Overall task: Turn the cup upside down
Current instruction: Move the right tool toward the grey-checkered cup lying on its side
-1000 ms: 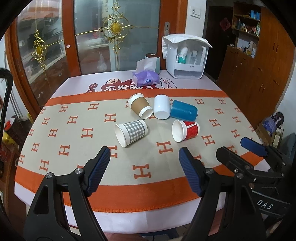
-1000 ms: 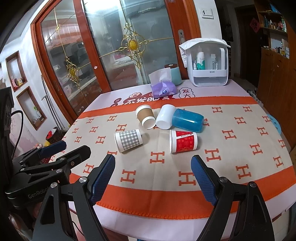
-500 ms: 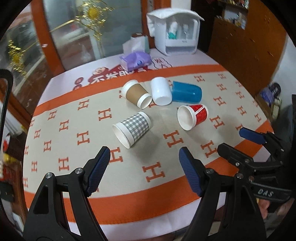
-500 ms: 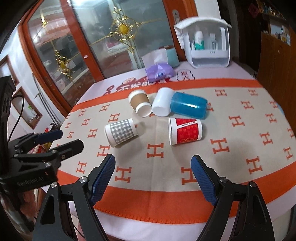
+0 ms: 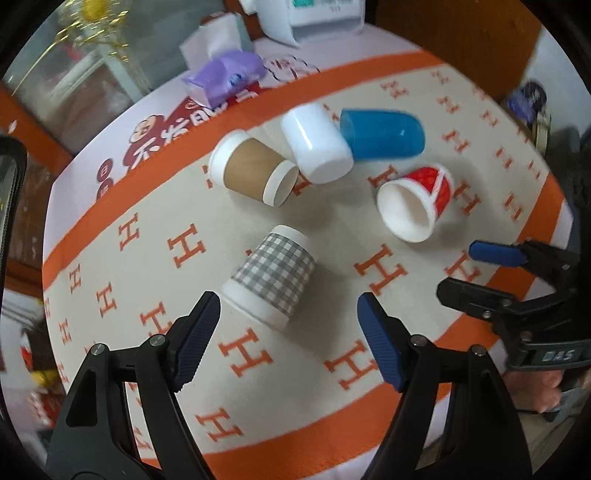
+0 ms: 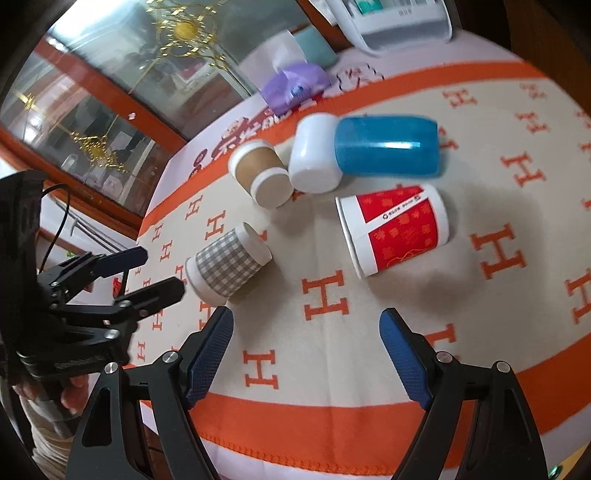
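Several cups lie on their sides on the orange-and-beige cloth. A grey checked paper cup [image 5: 271,277] [image 6: 227,266] lies just ahead of my left gripper [image 5: 288,332], which is open and empty. A red paper cup [image 5: 415,205] [image 6: 395,230] lies ahead of my right gripper [image 6: 306,350], also open and empty. Behind them lie a brown paper cup [image 5: 255,173] [image 6: 260,173], a white plastic cup [image 5: 317,142] [image 6: 314,155] and a blue plastic cup [image 5: 382,134] [image 6: 388,146], all touching in a row. Each gripper shows in the other's view [image 5: 476,273] [image 6: 151,273].
A purple tissue pack [image 5: 225,75] [image 6: 293,83] and a white organiser box [image 5: 317,16] [image 6: 402,22] stand at the table's far side. A glass-and-wood door [image 6: 110,103] lies beyond. The cloth's orange border [image 5: 332,417] runs along the near table edge.
Both grippers have moved forward and down towards the cups, which now look larger and closer. The left one has closed in on the checked cup. The cups have not moved.
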`<state>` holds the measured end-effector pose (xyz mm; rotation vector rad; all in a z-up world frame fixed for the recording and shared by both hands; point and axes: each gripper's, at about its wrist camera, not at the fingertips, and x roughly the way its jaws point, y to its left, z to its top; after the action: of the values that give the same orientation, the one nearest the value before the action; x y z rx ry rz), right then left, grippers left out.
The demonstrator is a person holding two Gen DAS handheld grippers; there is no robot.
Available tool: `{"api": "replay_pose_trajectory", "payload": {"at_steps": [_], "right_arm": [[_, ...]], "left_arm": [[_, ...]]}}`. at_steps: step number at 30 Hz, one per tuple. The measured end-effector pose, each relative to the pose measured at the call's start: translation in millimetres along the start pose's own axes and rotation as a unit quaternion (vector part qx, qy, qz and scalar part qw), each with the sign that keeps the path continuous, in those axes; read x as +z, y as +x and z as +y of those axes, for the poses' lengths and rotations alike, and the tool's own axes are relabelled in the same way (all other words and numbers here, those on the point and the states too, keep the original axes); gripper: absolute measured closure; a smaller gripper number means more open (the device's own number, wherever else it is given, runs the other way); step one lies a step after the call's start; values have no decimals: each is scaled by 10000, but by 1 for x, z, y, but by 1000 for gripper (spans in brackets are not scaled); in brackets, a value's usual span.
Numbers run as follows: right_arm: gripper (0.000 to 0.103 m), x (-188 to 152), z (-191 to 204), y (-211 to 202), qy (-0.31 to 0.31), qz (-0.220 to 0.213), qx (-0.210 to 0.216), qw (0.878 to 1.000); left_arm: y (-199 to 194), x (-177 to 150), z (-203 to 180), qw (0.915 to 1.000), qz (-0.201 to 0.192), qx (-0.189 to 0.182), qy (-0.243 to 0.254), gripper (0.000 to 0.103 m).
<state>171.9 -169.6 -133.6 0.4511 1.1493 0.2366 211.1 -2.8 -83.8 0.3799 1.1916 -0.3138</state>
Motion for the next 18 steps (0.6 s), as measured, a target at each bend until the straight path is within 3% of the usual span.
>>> {"api": "replay_pose_trajectory", "payload": {"at_steps": [11,18], "right_arm": [[20,-1,-21,44,338,377,40,9987],[20,-4,-28,52,424,409,8,9983]], "left_arm": [[85,23,-5,9934,888,149,709,28],[109,25,-5,9909,1070,204,794,36]]}}
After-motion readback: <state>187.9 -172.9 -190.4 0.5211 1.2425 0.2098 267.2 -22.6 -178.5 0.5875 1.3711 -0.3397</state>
